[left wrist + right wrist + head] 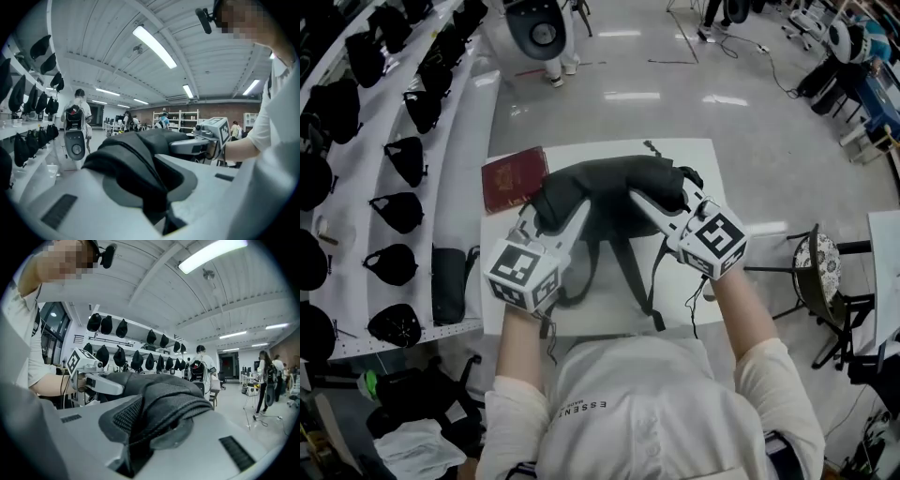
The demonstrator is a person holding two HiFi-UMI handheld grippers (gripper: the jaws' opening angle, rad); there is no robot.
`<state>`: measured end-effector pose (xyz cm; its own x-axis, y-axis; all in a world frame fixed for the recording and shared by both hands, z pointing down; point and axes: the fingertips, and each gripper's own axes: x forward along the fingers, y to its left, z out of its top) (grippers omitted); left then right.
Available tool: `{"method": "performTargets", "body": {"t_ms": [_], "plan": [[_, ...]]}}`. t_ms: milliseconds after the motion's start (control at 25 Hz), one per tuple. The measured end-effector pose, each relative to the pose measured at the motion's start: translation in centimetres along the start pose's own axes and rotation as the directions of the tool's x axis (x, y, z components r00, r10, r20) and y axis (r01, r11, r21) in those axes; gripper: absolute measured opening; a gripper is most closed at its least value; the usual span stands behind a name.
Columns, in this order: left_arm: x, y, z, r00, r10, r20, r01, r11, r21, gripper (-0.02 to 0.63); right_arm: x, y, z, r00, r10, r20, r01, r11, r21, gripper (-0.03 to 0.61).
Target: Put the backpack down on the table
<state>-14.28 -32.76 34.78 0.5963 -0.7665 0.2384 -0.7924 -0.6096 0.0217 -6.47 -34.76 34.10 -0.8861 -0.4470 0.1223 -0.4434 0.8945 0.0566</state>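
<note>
A black backpack (614, 187) hangs over the white table (592, 153), held up at its top by both grippers, with its straps (653, 281) trailing toward the near edge. My left gripper (551, 214) is shut on a fold of the backpack's black fabric (133, 168), which fills the gap between its jaws. My right gripper (645, 199) is shut on the black mesh padding (159, 408) at the other side. Each gripper view shows the opposite gripper beyond the bag: the right gripper (199, 143) and the left gripper (96, 380). Whether the bag's bottom touches the table is hidden.
A dark red booklet (514, 178) lies on the table's far left corner. White shelves with several black caps (398, 155) run along the left, and a black pouch (447, 281) lies on them. A stool (816, 267) stands to the right. A white robot (539, 28) stands beyond the table.
</note>
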Motion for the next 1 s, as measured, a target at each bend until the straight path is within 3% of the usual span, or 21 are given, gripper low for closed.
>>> {"method": "performTargets", "body": {"t_ms": [600, 1000], "plan": [[9.0, 9.5, 0.2, 0.994, -0.108, 0.014, 0.108, 0.994, 0.019, 0.072, 7.4, -9.8, -1.8, 0.994, -0.110, -0.024, 0.110, 0.994, -0.005, 0.081], [11.2, 11.8, -1.1, 0.992, -0.127, 0.012, 0.127, 0.991, 0.034, 0.072, 9.4, -11.8, -3.7, 0.991, -0.130, -0.029, 0.130, 0.991, 0.028, 0.081]]}}
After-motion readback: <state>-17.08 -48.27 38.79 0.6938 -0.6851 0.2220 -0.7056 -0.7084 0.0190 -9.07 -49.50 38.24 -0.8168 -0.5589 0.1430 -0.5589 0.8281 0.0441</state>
